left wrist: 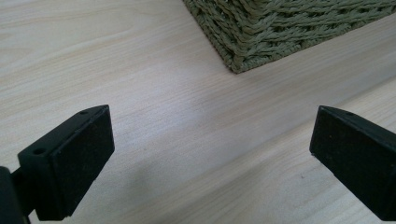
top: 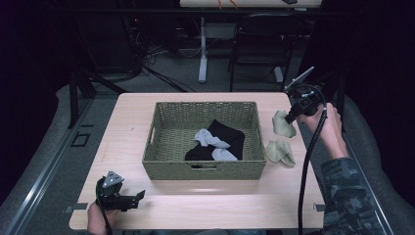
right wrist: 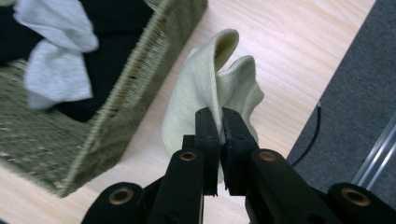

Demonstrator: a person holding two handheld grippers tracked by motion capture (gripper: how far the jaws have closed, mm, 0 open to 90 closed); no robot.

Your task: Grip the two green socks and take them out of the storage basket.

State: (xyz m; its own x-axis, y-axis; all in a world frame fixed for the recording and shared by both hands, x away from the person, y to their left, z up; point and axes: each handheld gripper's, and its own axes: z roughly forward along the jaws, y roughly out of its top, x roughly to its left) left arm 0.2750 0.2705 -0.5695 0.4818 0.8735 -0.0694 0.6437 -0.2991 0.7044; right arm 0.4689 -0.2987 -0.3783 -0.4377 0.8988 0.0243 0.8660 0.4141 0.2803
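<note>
My right gripper [top: 292, 116] [right wrist: 220, 122] is shut on a cream sock [top: 282, 123] [right wrist: 205, 95], which hangs from its jaws just right of the woven basket [top: 161, 166] [right wrist: 112, 126]. A second cream sock [top: 280, 152] lies on the table by the basket's front right corner. Inside the basket lie black socks [top: 222, 133] and grey socks [top: 211, 139] [right wrist: 56, 70]. My left gripper [top: 139, 197] [left wrist: 210, 158] rests open near the table's front left edge. Its jaws stand wide over bare wood, pointing toward a basket corner [left wrist: 243, 60].
The light wooden table [top: 205, 205] ends at a grey carpeted floor [right wrist: 355, 84] on the right, with a metal rail there. A dark chair [top: 259, 44] and a table leg [top: 202, 49] stand behind the table.
</note>
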